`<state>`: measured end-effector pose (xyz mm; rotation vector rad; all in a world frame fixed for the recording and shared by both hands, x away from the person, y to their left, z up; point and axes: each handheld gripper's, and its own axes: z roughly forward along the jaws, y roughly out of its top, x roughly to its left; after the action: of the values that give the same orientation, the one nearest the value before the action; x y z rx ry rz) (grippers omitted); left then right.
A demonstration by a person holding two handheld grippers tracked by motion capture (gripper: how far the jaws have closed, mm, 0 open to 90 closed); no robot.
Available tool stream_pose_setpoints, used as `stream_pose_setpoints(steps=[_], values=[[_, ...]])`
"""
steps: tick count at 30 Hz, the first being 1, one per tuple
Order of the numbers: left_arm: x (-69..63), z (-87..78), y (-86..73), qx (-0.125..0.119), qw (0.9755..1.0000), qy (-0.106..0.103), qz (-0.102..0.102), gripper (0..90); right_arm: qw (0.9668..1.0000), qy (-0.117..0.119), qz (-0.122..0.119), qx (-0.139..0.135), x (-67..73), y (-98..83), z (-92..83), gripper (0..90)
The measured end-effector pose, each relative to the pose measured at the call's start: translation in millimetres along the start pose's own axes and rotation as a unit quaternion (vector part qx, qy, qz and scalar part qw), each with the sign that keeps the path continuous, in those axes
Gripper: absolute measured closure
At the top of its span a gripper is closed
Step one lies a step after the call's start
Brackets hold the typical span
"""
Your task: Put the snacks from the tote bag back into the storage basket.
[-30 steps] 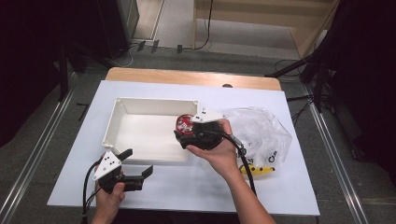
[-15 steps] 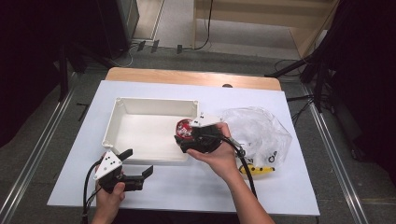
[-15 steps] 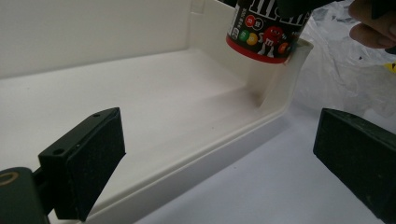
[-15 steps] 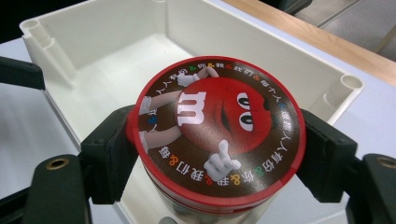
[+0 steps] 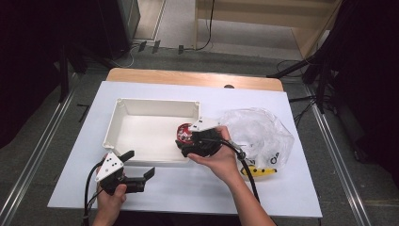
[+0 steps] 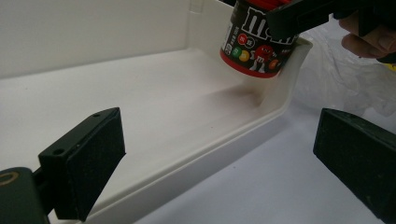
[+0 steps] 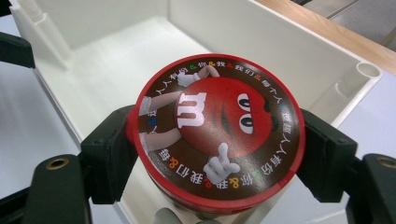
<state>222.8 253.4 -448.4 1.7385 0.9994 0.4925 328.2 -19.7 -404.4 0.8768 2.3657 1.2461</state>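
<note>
Since a second ago the right gripper has been edging a little leftward with the candy tub, which is now hanging over the near right corner of the white tray; the left gripper is staying where it was. The right gripper's jaws are standing wide and pressing on either side of the tub, whose round red-and-brown lid is facing that gripper's camera. In the left gripper view the tub is sitting just above the tray's rim, and it is seemingly not touching it, though the gap is hard to judge from this angle. The left gripper is resting low on the white table cover just in front of the tray's near wall, its jaws standing well apart with nothing between them. A crumpled clear plastic bag is lying right of the tray, beside the person's right hand.
</note>
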Motion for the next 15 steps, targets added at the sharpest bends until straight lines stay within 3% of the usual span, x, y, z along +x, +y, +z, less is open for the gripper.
stream_pose_setpoints(steps=[15], values=[[0.3, 0.4, -0.2, 0.002, 1.0000, 0.000, 0.001, 2.3, 0.9995, 0.005, -0.023, 0.022, 2.2, -5.0, 9.5, 23.6]])
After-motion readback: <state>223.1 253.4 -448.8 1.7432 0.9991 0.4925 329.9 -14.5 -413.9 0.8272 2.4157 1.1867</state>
